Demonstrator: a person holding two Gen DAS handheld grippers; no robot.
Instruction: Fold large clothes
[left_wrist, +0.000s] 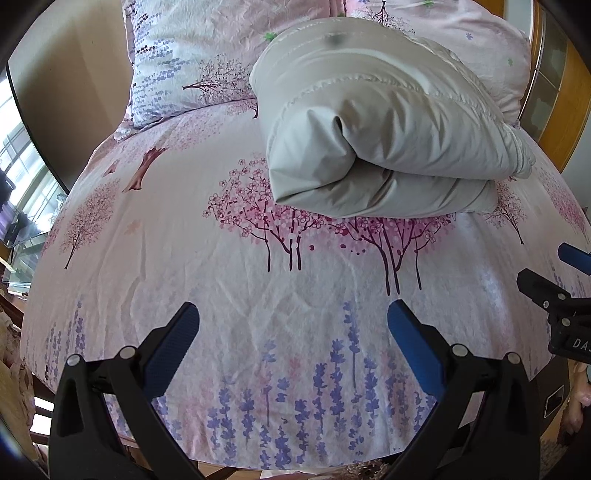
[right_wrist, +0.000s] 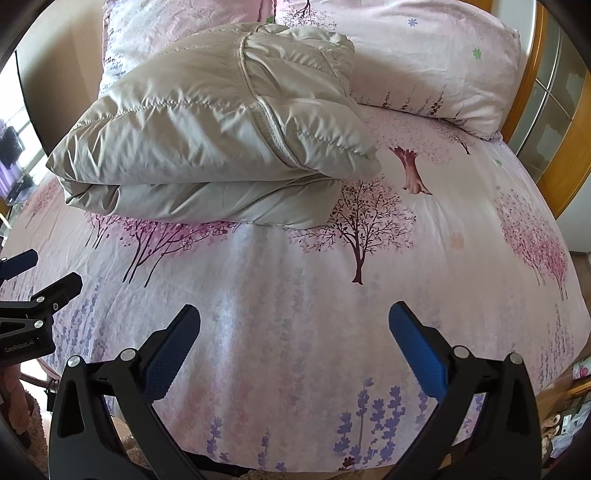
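Left wrist view shows our jacket (left_wrist: 384, 122) folded on the bed (left_wrist: 258, 288), just before the pillows (left_wrist: 177, 55). Both grippers (left_wrist: 293, 325) (right_wrist: 294, 325) hang empty, jaws wide apart. We fear the puffy layers may spring open.

Floral bed (left_wrist: 258, 295), pillows (right_wrist: 424, 62), daylit window (left_wrist: 22, 155).

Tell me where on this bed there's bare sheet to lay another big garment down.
The near half of the floral sheet is bare, bordered by the folded grey jacket and both open grippers, left gripper and right gripper. The head end is crowded: jacket against pillows.
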